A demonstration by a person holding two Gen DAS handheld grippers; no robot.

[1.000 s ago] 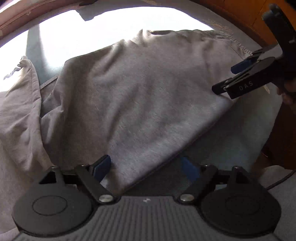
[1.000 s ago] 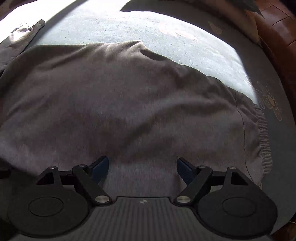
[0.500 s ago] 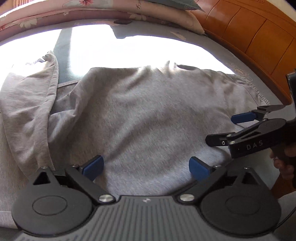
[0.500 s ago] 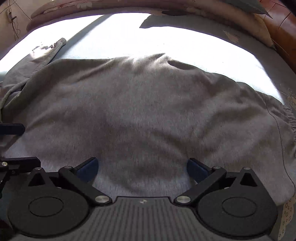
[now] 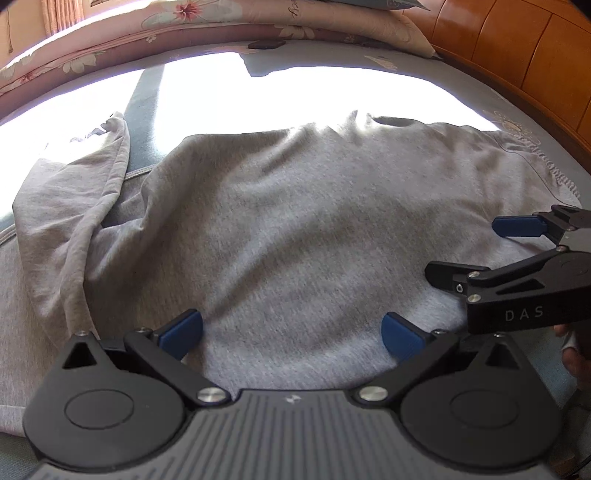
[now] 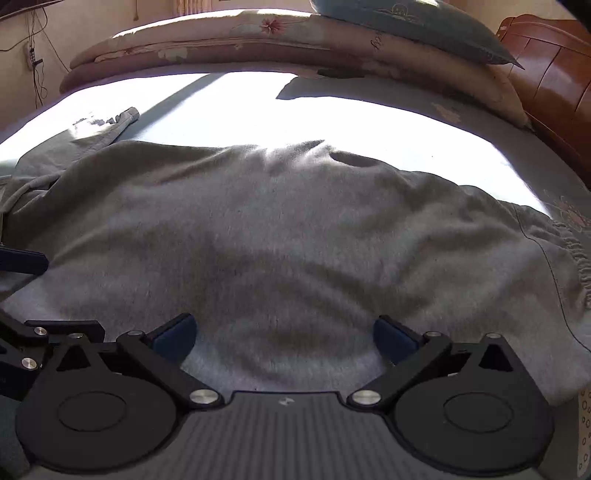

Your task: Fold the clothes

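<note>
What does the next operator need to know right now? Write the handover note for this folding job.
Left hand-held gripper: open, just widened, nothing pinched, poised over the near edge of the grey sweatshirt.
Right hand-held gripper: open, just widened, nothing held, beside the left over the same edge.
Sweatshirt: spread on the bed, body folded over; one sleeve lies loose at the left.
Done: first fold, apparently.
Left: tuck in the sleeve, finish folding.

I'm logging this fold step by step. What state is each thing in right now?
Left gripper: open, fingers just widened, nothing between the pads.
Right gripper: open, fingers just widened, holding nothing.
Grey sweatshirt: spread on the bed, one side folded over, wrinkled.
Floral quilt: folded at the far edge of the bed.
Blue pillow: resting on the quilt.
</note>
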